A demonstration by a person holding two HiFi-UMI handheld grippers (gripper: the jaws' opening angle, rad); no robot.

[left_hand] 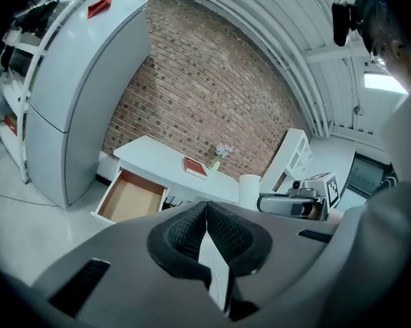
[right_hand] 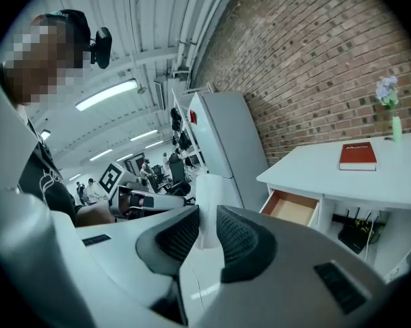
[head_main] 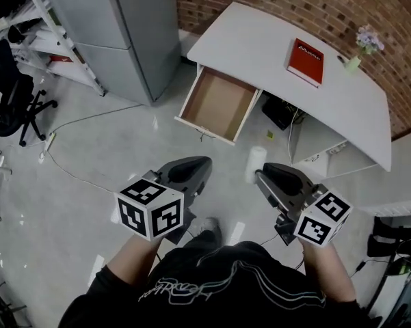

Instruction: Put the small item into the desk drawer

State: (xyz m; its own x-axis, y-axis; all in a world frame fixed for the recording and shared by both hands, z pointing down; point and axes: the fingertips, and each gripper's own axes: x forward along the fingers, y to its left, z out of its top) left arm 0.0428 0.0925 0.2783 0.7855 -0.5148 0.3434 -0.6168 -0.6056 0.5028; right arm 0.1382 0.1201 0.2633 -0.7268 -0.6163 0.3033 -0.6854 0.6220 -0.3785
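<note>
Brick wall backs the desk (head_main: 260, 46), whose drawer (head_main: 219, 104) hangs open at its near left. Your right hand-held gripper (head_main: 262, 175) clamps the roll (head_main: 257, 157) (upright, well short of the drawer); your left hand-held gripper (head_main: 204, 164) is closed and empty. You're mid-carry, I'd judge: next, step closer and lower the roll in.

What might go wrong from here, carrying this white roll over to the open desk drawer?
The white roll sticks out well past the right tongs, gripped near one end, so it might tilt or slip on the way. The drawer has its back under the desk top, so the roll might clip that edge going in.
</note>
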